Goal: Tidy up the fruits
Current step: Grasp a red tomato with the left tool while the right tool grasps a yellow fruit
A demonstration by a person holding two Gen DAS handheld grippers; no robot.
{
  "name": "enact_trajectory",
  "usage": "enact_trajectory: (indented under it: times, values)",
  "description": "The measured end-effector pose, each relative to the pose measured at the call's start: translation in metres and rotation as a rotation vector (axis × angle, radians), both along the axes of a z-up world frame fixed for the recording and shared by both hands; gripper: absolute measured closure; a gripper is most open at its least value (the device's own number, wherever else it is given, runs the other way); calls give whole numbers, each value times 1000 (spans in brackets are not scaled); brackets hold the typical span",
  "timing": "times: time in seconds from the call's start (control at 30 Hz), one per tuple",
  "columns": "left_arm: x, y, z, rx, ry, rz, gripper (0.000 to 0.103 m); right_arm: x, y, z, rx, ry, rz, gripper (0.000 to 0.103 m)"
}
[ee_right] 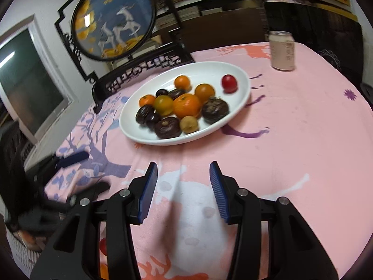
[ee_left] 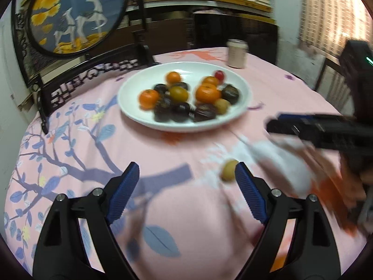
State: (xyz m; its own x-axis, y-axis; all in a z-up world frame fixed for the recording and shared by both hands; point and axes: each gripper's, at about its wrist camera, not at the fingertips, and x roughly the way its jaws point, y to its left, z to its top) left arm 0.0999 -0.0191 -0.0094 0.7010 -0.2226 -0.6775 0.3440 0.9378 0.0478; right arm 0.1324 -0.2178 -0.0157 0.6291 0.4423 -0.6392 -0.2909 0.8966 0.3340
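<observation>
Lying loose on the counter beside the released left tool, a small, light, roll-prone fruit probably suits a gentle mid-body pinch; right tool likewise released.

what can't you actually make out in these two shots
- Small yellowish fruit on the tablecloth, left wrist view: motion blur hides its kind, and whether the left gripper finger beside it touches it.
- Right gripper, left wrist view: blurred and cut off by the right edge.
- Can, right wrist view: label too small to read.
- Dark fruits on the white plate: kind unclear.
</observation>
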Motion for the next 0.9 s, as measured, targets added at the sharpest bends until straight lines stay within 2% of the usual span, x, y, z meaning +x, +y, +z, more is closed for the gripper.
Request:
enact_trajectory:
  times: [0.17,0.4,0.43,0.47,0.5,0.57,0.7,0.77,0.9]
  values:
    - [-28,-14,-6,-5,25,-159,15,-7,-8,1,26,1,-11,56]
    - [-37,-28,-19,30,72,-238,15,-12,-6,0,20,2,1,56]
    - [-36,-28,-22,38,85,-234,14,-12,-6,-1,20,2,1,56]
    - [-32,-26,-27,42,113,-225,4,-12,-6,-1,20,3,1,56]
    - [-28,-24,-29,35,133,-216,3,-12,-6,-1,20,3,1,56]
    - [-24,-12,-25,12,137,-181,3,-12,-5,-1,20,3,1,56]
    - [-14,20,-16,13,94,-7,4,-13,0,-3,11,8,17,56]
    - [-13,34,-12,-27,96,39,4,-14,9,-7,-11,13,44,56]
    - [-25,28,-9,-25,62,6,4,-16,28,-12,-42,21,94,56]
